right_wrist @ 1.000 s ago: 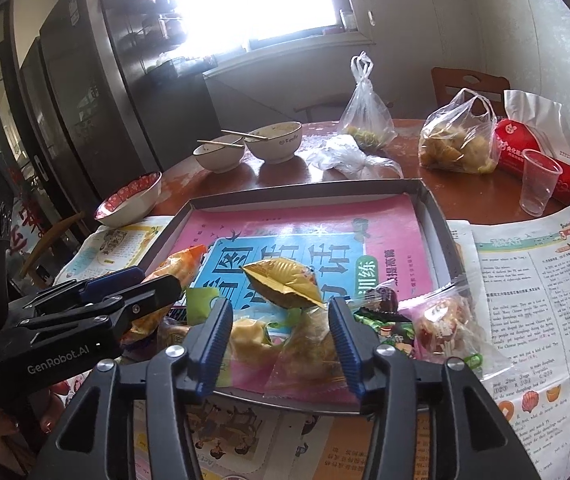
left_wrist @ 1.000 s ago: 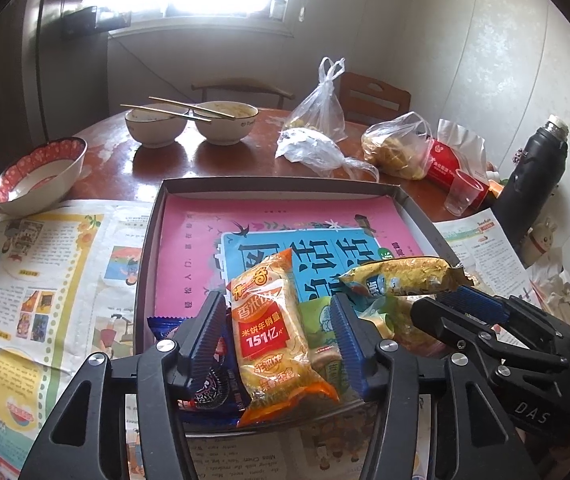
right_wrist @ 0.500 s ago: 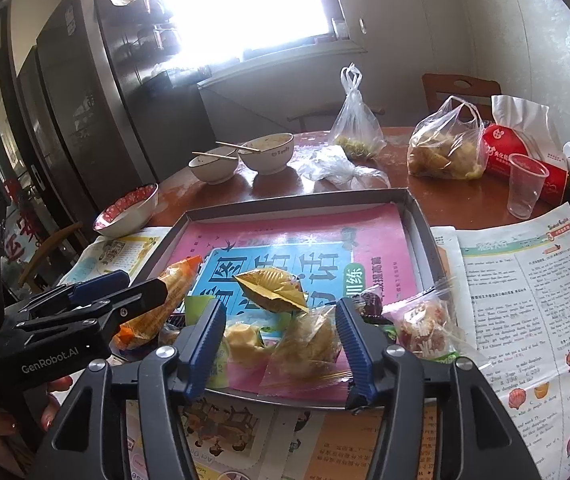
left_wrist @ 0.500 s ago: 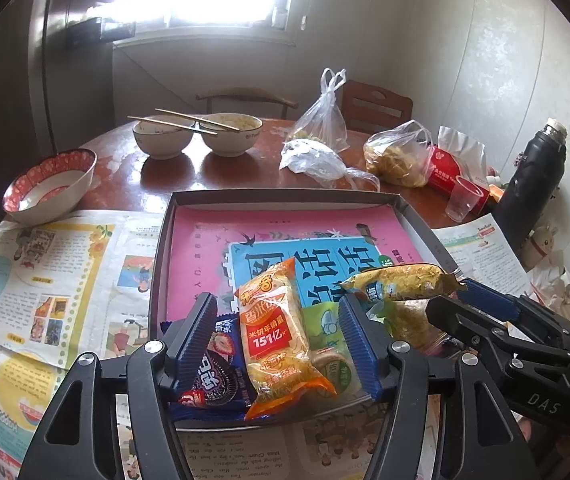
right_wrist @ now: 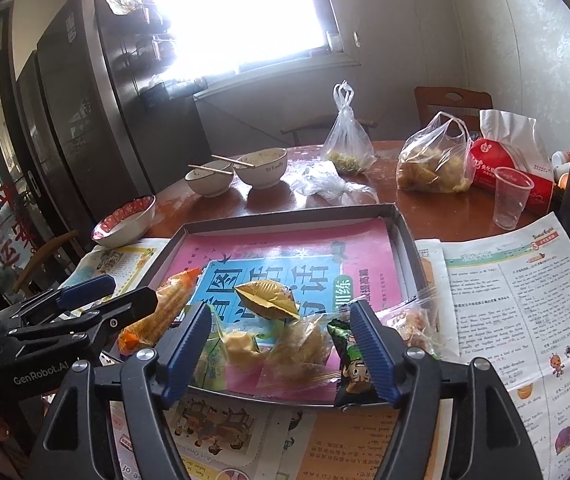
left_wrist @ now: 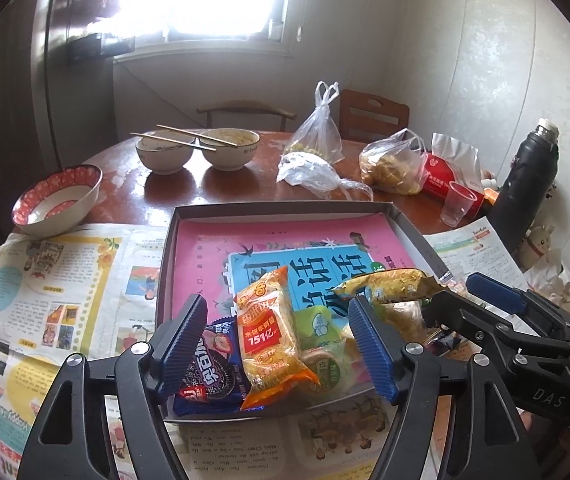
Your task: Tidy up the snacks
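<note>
Left wrist view: shallow grey cardboard box lid (left_wrist: 409, 227) at centre frame, lined with a pink-and-blue printed sheet (left_wrist: 285, 240); snacks piled in its near end: orange rice-cracker packet (left_wrist: 271, 332), blue Oreo packet (left_wrist: 209, 376) to its left, green-and-white wrapped pastry (left_wrist: 321, 344) to its right, gold foil packet (left_wrist: 389, 284) right of centre. Left gripper (left_wrist: 279, 348) spread, jaws opening, pads clear of the orange packet that sits between them. Right gripper (left_wrist: 465, 300) enters from the right edge, tips by the gold packet. Upper frame: two white bowls (left_wrist: 197, 154) under chopsticks; red-patterned bowl (left_wrist: 59, 200) at left; clear plastic bags (left_wrist: 317, 152); black flask (left_wrist: 527, 180) at far right. Right wrist view: same lid (right_wrist: 403, 240) at centre; right gripper (right_wrist: 279, 346) spread, jaws opening, over clear-wrapped yellow pastries (right_wrist: 269, 350), not pinching. This view alone shows a green cartoon packet (right_wrist: 351, 364) against the right pad, hanging over the lid's near rim, and a clear bag of red-white sweets (right_wrist: 409, 316) at the lid's right corner. Oreo packet hidden here. Left gripper (right_wrist: 125, 300) at left edge beside the orange packet (right_wrist: 161, 312). Clear plastic cup (right_wrist: 511, 196) at right.
</note>
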`<state>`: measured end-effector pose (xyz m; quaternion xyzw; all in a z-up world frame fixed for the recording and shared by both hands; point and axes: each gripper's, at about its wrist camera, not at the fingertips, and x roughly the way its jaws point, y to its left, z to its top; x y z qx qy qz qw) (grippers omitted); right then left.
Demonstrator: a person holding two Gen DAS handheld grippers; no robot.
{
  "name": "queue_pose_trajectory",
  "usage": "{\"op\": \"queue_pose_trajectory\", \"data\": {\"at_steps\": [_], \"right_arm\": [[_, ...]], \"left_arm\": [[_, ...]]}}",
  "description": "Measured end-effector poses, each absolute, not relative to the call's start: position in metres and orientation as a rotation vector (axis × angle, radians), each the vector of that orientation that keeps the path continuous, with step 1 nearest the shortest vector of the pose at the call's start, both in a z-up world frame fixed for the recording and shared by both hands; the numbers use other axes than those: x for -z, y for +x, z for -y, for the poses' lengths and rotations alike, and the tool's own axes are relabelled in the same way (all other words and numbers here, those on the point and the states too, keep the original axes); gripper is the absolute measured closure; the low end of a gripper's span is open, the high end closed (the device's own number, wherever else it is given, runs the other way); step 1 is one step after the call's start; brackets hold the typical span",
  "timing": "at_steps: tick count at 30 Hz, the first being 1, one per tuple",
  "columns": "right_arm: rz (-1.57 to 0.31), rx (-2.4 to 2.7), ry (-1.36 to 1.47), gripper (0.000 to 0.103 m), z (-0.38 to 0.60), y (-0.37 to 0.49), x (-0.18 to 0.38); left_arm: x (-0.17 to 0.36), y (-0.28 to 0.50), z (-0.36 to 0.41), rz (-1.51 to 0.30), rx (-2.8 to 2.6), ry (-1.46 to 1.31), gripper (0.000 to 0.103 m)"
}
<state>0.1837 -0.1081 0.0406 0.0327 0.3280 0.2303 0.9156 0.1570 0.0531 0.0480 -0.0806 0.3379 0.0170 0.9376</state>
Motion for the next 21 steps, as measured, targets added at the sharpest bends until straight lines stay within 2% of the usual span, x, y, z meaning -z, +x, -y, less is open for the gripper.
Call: {"op": "queue_pose_trajectory", "data": {"at_steps": [12,21], "right_arm": [[-0.618,-0.451,0.061,0.016,0.115,0.171,-0.053],[-0.596,-0.445,0.054,0.011,0.122,0.155,-0.060]], "left_arm": [[-0.057,0.141,-0.047,-0.672,-0.036,-0.162,0.026],[-0.058,0.119,-0.042,-0.672,-0.026,-0.168,0.026]]}}
